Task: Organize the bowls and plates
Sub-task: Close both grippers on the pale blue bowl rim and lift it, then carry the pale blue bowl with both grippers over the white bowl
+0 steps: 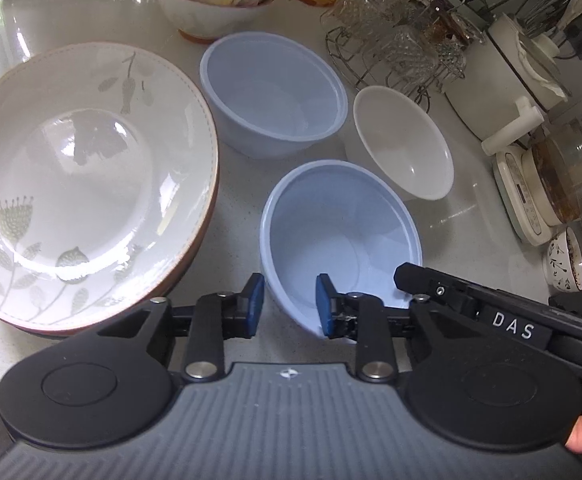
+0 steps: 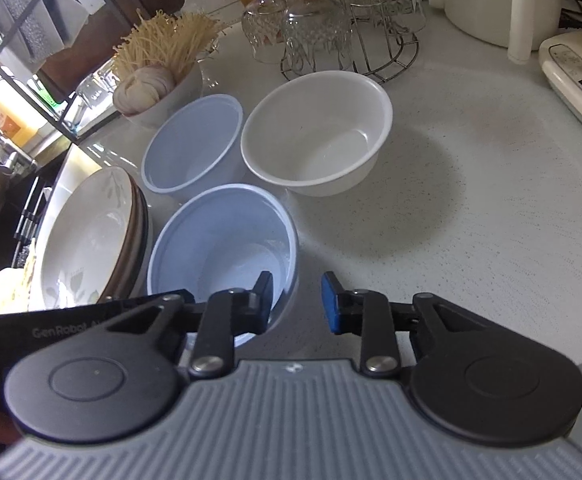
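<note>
Two blue bowls, one white bowl (image 2: 317, 134) and a stack of flowered plates (image 1: 87, 184) are set out on the speckled white bench (image 2: 471, 208).

The near blue bowl (image 1: 341, 232) is straddled at its rim by both tools. The left gripper (image 1: 289, 304) is seen w/ its fingers at a narrow gap, one blue pad inside the bowl and the other outside its wall, bowl wall between them. Whether the pads are actually pressing can't be told from the left view. The right gripper (image 2: 297, 304) is placed at the opposite side of the same bowl (image 2: 223, 248): one finger inside the rim, the other outside over bare bench, gap also narrow, contact again can't be told.

The far blue bowl (image 1: 273, 94) is parked just behind, next to the plates, w/ the white bowl (image 1: 403, 142) beside it on the right.

At the back, a white bowl of garlic and dry noodles (image 2: 159, 76), a wire rack of cut-glass cups (image 2: 331, 24), a white jug (image 1: 499, 88) and a glass kettle on a base (image 1: 563, 184) are lined up.
</note>
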`<state>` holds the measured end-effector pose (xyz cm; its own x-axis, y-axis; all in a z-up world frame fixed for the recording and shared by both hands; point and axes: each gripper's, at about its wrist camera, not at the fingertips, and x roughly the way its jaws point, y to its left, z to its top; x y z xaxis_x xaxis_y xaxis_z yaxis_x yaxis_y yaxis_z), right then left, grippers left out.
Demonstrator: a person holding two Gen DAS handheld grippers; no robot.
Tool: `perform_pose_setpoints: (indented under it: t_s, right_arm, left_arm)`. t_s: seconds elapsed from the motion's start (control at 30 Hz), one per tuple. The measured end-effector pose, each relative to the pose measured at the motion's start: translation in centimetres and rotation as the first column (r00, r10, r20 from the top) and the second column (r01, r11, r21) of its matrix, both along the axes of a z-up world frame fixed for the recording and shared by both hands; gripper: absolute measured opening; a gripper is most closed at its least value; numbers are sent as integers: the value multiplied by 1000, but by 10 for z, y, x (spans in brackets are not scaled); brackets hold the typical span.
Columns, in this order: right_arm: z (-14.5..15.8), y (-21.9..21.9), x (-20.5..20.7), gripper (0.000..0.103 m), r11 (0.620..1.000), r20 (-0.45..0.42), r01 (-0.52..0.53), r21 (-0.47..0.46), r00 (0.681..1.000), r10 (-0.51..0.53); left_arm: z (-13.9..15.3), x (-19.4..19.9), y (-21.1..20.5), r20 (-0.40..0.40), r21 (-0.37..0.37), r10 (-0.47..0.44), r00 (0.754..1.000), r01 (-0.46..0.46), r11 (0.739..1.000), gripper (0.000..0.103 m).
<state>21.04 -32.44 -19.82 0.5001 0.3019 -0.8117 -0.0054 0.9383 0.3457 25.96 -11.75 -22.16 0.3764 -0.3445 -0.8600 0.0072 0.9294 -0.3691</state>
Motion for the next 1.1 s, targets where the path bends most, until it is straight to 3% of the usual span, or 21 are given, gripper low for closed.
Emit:
perform_pose_setpoints:
  t_s: [0.13,0.23,0.67,1.1]
  right_arm:
    - [-2,-4,3,21,999,-4,-28,17,1000,28]
    - [-2,-6,9,19,998,-15,-52,37,998,53]
    - [37,-14,19,16,987,19,-138,80,990,137]
    - [70,-23,30,16,983,82,-156,102,986,148]
  left_arm:
    - [-4,2,-2,-17,-8,27,999,-27,1000,17]
    - [-1,3,-2,-12,6,38,999,-38,999,16]
    - [46,1,-8,3,34,52,999,-52,998,16]
    - [82,5,-16,62,48,58,996,-61,997,16]
